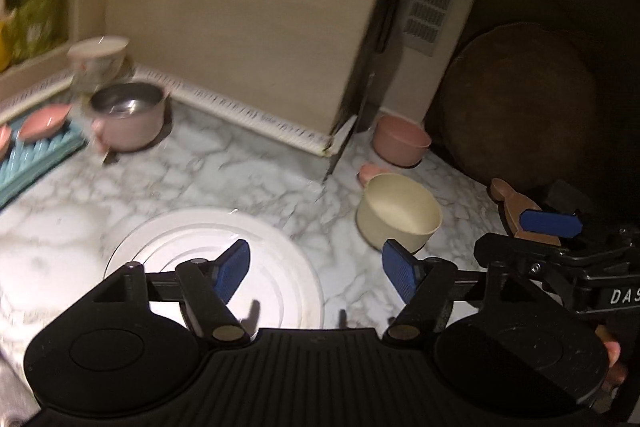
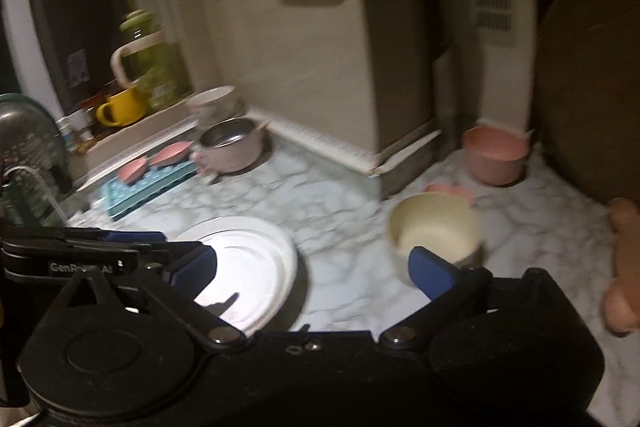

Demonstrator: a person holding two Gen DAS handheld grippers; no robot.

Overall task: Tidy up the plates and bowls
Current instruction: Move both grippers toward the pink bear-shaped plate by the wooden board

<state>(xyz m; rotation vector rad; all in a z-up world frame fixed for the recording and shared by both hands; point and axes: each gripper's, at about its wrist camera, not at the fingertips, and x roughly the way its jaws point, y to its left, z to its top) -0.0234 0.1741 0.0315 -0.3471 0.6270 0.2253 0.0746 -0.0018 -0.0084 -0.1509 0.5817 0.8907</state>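
Note:
A white plate (image 1: 224, 247) (image 2: 244, 263) lies on the marble counter (image 1: 240, 167). A cream bowl (image 1: 398, 213) (image 2: 434, 233) stands right of it, and a pink bowl (image 1: 400, 141) (image 2: 496, 155) stands further back. A pink bowl with a steel inside (image 1: 130, 115) (image 2: 232, 145) and a white patterned bowl (image 1: 98, 61) (image 2: 212, 107) stand at the back left. Pink dishes (image 1: 42, 121) (image 2: 160, 161) rest in a blue rack (image 1: 28, 163) (image 2: 148, 187). My left gripper (image 1: 316, 267) is open above the plate's right edge. My right gripper (image 2: 316, 267) is open between plate and cream bowl.
A cream wall corner (image 1: 344, 131) juts out between the bowls. A round wooden board (image 1: 520, 107) leans at the right. A yellow mug (image 2: 120, 109) and a green jug (image 2: 148, 63) sit on the sill. A brown wooden piece (image 1: 516, 207) lies at the right.

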